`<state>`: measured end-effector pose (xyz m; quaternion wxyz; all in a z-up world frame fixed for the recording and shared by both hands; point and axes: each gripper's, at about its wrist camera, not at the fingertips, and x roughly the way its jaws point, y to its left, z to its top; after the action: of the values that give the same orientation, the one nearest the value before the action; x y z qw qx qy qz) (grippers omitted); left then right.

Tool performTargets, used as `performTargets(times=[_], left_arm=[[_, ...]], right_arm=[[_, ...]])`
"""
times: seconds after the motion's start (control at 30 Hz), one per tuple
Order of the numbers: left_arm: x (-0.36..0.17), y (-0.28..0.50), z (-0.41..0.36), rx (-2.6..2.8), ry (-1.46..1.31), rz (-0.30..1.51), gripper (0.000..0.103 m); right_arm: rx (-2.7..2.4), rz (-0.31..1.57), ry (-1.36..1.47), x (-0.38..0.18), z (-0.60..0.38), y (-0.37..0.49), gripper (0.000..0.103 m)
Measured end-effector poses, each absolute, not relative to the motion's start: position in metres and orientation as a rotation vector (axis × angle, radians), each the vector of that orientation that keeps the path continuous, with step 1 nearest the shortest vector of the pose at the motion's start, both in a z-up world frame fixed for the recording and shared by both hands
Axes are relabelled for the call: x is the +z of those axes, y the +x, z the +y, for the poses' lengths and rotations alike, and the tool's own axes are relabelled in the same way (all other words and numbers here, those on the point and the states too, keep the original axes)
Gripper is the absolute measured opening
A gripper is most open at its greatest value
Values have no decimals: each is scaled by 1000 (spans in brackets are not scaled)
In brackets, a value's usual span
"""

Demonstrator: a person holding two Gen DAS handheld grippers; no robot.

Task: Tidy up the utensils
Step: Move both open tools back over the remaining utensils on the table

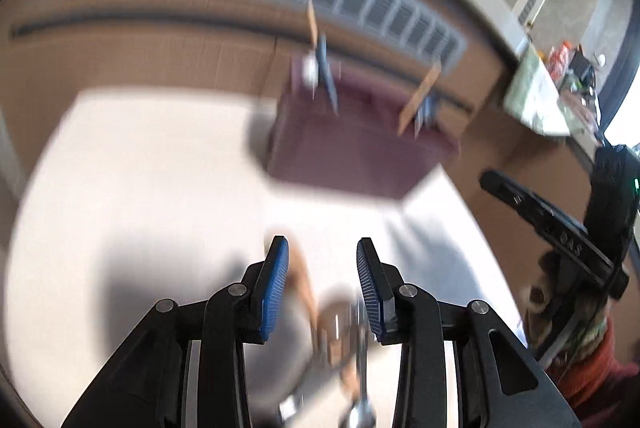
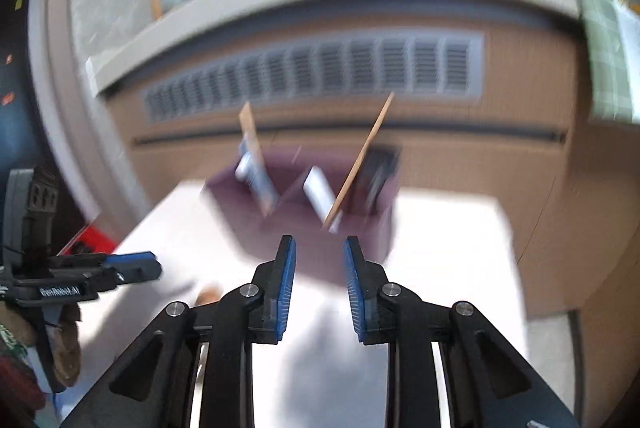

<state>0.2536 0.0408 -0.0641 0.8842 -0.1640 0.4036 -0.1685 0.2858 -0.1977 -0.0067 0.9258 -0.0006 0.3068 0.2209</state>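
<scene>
at the far edge of the white tabletop (image 2: pixel 440 228) stands a maroon organizer (image 2: pixel 304 224) with compartments, and several utensils already lean upright in it: a wooden-handled piece (image 2: pixel 362 164), a pale-handled one (image 2: pixel 320 194) and a few bluish ones, so part of the sorting looks done (how many pieces in all, the blur does not let me count). in the left wrist view, more utensils (image 1: pixel 340 332) lie loose on the tabletop just beyond the left hand-held gripper (image 1: pixel 322 286), so work is left. its jaws stand apart with nothing pressed between the pads. the right hand-held gripper (image 2: pixel 320 286) is likewise parted and empty, aimed at the organizer. both views are smeared; which compartment holds what is hard to tell, and the loose pieces are partly cut off by the frame's lower edge
</scene>
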Motion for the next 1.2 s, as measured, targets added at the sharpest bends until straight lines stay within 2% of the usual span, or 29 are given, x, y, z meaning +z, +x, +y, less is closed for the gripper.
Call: performTargets(times=[0.13, 0.3, 0.57, 0.77, 0.97, 1.07, 1.2], left_arm=[[-92, 209, 34, -332, -312, 903, 37], [-100, 173, 38, -313, -316, 907, 37], [-110, 157, 29, -465, -450, 1026, 37], [-77, 148, 54, -365, -407, 907, 37], [-54, 151, 111, 6, -352, 778, 37], [-54, 152, 124, 38, -396, 758, 37], [-61, 155, 120, 10, -398, 784, 37]], right_arm=[[525, 729, -39, -36, -182, 258, 23], [616, 836, -17, -62, -170, 232, 24], [629, 948, 22, -89, -159, 233, 26], [635, 993, 55, -96, -150, 234, 27], [705, 897, -9, -76, -123, 221, 27], [798, 934, -49, -81, -96, 220, 13], [865, 959, -147, -92, -60, 220, 10]])
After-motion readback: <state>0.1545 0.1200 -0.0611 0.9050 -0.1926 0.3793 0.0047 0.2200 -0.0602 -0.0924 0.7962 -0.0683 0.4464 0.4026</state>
